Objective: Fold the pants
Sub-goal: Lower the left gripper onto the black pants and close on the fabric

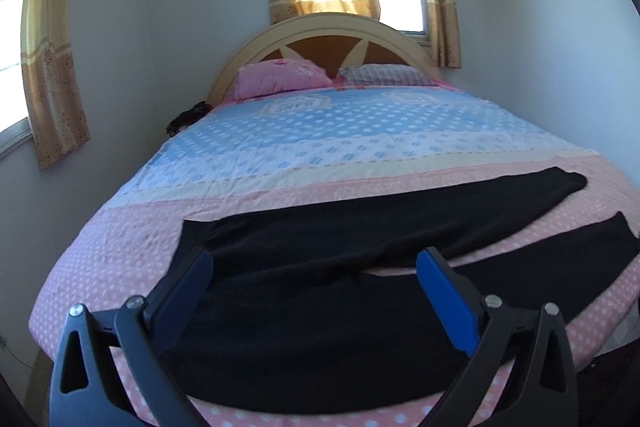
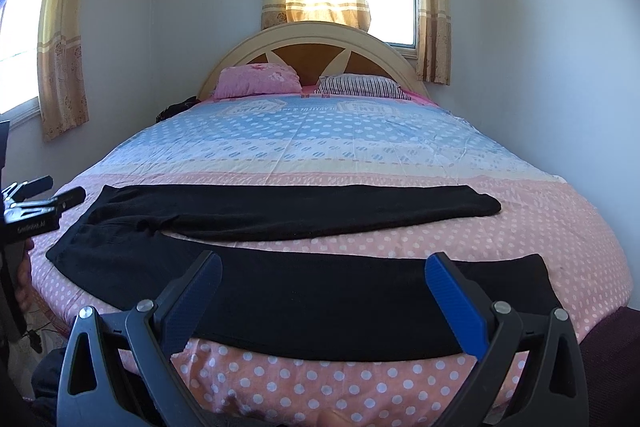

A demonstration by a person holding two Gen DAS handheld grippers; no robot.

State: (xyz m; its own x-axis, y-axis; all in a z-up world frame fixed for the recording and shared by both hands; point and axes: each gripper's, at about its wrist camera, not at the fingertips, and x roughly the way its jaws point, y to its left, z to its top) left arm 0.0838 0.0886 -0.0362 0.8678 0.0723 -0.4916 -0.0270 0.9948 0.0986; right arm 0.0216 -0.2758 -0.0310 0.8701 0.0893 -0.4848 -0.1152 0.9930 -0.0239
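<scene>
Black pants [image 1: 320, 291] lie spread flat across the near end of the bed, waist to the left and both legs running right. In the right wrist view the pants [image 2: 304, 287] show the far leg and the near leg apart. My left gripper [image 1: 316, 259] is open and empty, hovering over the waist and hip area. My right gripper [image 2: 324, 263] is open and empty, over the near leg. The left gripper also shows at the left edge of the right wrist view [image 2: 60, 193].
The bed [image 2: 320, 155] has a pink and blue dotted sheet, two pillows [image 2: 256, 81] and a rounded headboard [image 2: 316, 43] at the far wall. Curtained windows stand behind and left. A dark item [image 1: 188, 117] lies by the bed's far left edge.
</scene>
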